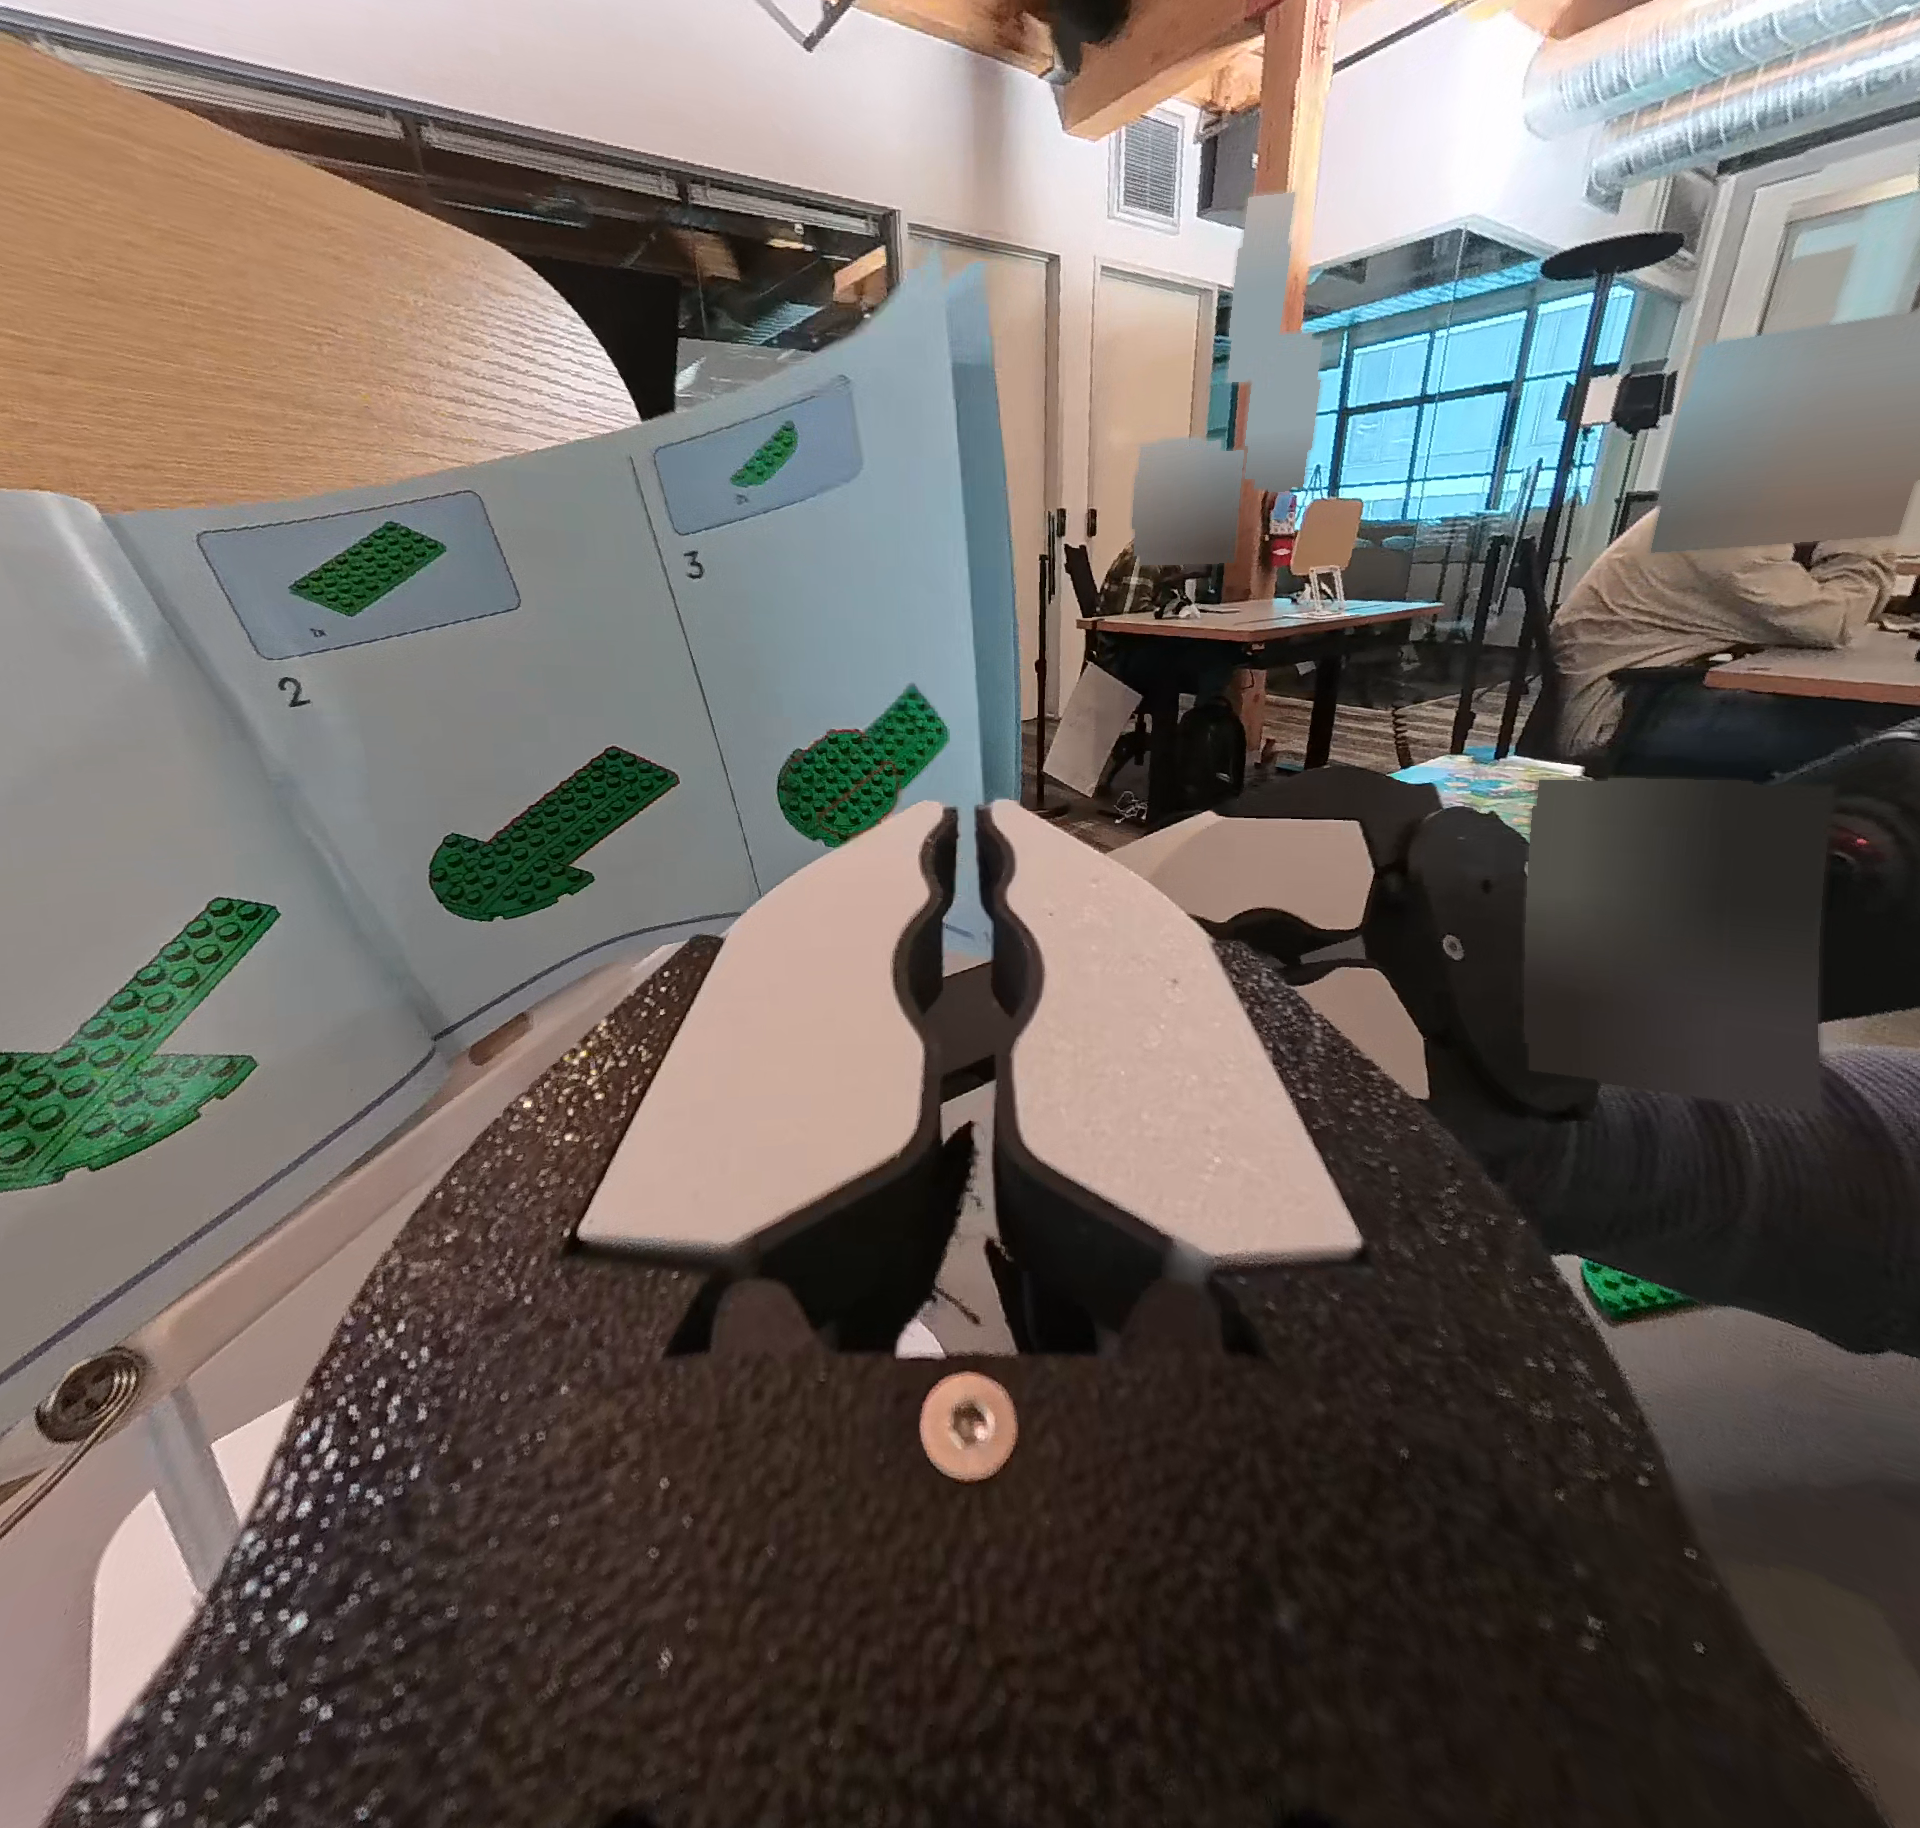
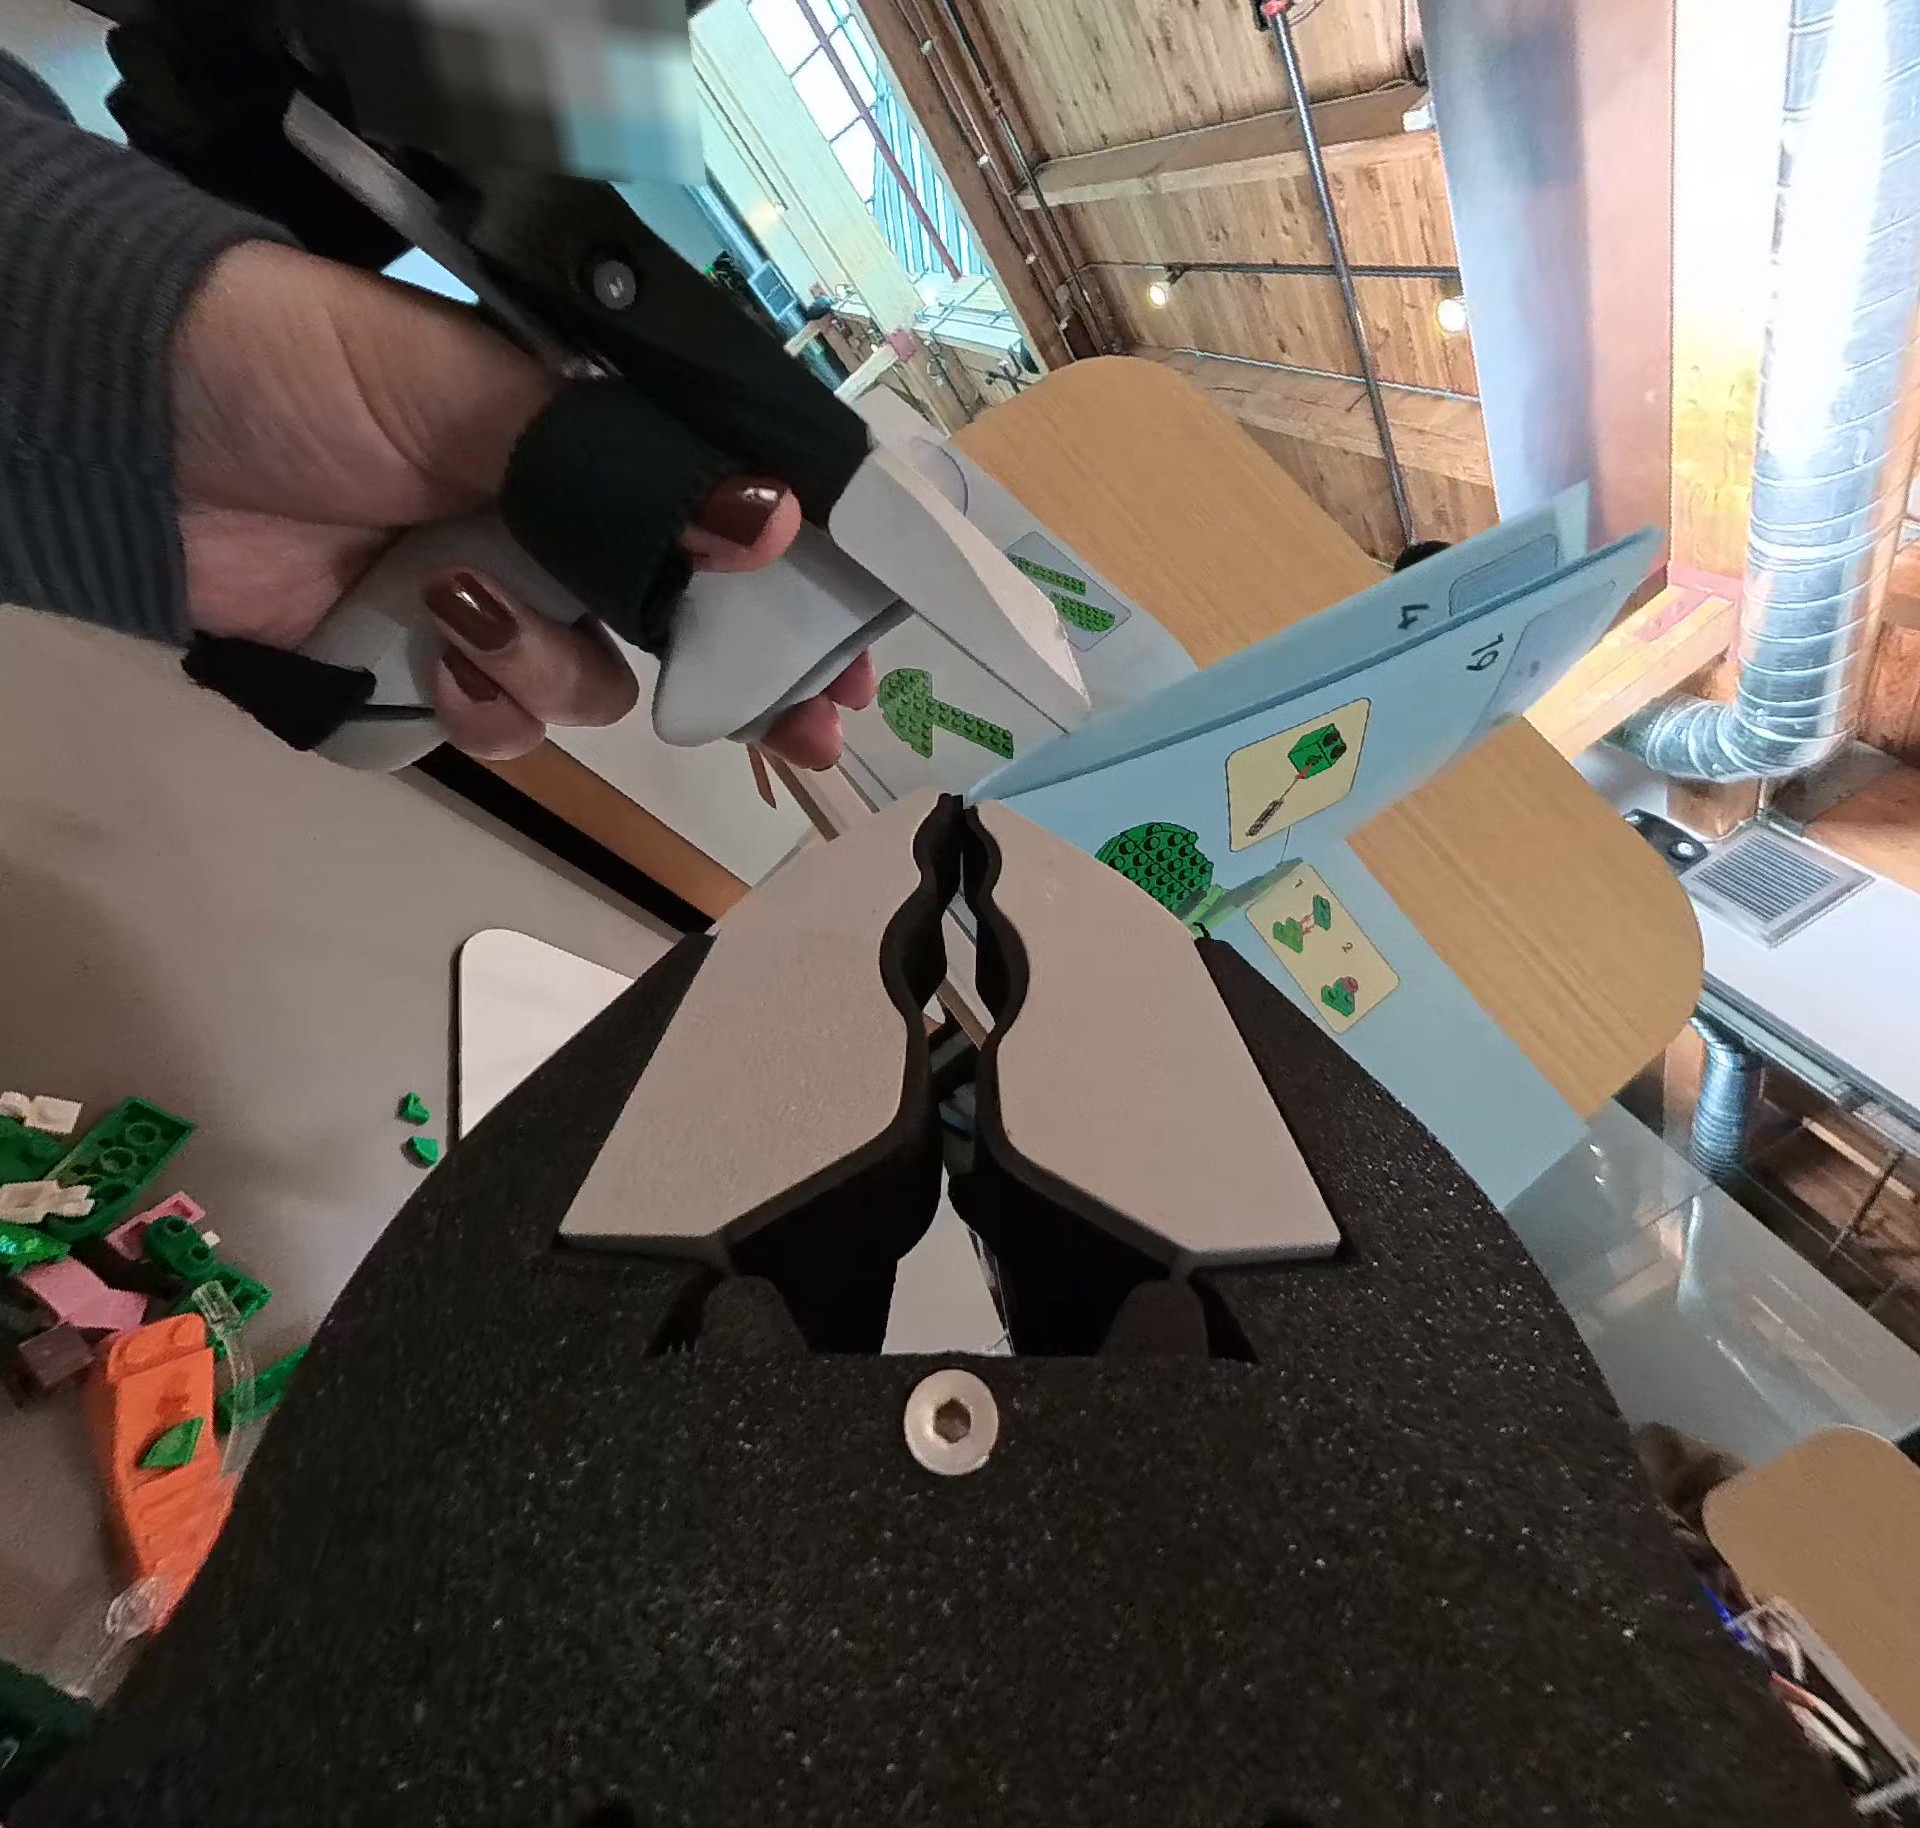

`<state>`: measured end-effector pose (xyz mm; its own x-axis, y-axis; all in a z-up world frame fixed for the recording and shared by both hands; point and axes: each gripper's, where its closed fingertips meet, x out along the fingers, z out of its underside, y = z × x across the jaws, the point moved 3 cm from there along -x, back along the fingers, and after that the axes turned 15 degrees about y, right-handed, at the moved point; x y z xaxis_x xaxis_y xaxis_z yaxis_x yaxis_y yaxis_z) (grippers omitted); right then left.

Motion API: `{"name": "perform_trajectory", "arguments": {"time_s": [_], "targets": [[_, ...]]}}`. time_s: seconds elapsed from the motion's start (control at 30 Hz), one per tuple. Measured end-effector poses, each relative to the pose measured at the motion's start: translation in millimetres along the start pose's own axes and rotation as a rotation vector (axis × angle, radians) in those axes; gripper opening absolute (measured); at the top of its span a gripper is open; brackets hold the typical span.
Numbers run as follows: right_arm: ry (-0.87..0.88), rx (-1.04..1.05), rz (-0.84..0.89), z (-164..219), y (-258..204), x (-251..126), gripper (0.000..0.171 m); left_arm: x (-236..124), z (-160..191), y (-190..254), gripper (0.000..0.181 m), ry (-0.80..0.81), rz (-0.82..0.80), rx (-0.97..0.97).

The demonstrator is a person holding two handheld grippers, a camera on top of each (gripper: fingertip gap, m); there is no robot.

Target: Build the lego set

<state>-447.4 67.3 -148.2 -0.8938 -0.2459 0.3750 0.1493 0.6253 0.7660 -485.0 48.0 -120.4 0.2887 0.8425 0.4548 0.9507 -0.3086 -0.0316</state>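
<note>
The LEGO instruction booklet (image 1: 520, 739) stands open on a white stand (image 1: 312, 1248), showing green plate steps. One light-blue page (image 1: 977, 531) is lifted and seen edge-on. My left gripper (image 1: 966, 822) is shut, with that page's lower edge running between its fingertips. My right gripper (image 2: 954, 812) is shut on the corner of the same page (image 2: 1299, 739). In the right wrist view the left gripper (image 2: 1075, 692), held by a hand, points at the booklet just above the page edge. In the left wrist view the right gripper (image 1: 1247, 874) sits close on the right.
A pile of loose green, pink and white bricks (image 2: 125, 1248) and an orange separator tool (image 2: 156, 1435) lie on the pale table (image 2: 208, 895) to the left. A green plate (image 1: 1631, 1295) lies under the right arm. A wooden panel (image 1: 260, 324) stands behind the booklet. People sit at desks behind. My left and right fingertips are right by each other.
</note>
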Motion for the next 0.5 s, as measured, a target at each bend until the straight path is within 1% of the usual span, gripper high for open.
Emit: {"name": "perform_trajectory", "arguments": {"time_s": [0.13,0.2,0.37,0.4,0.5], "targets": [[0.002,0.004,-0.002,0.3,0.6,-1.2,0.000,1.2,2.2,2.7,0.005,-0.012,0.015,-0.003],[0.002,0.001,-0.005,0.0,0.3,-1.2,0.000,1.7,3.3,3.8,0.000,-0.007,0.019,-0.008],[0.009,0.008,0.013,0.3,1.2,-2.8,0.000,2.9,4.3,2.7,0.000,0.014,0.007,-0.032],[0.019,0.020,0.029,-0.4,2.9,-4.1,0.003,2.9,4.4,1.5,0.000,0.020,0.002,-0.045],[0.032,0.060,0.112,-0.1,12.7,-10.9,0.027,2.2,6.2,-1.7,0.000,0.031,-0.005,-0.088]]}}
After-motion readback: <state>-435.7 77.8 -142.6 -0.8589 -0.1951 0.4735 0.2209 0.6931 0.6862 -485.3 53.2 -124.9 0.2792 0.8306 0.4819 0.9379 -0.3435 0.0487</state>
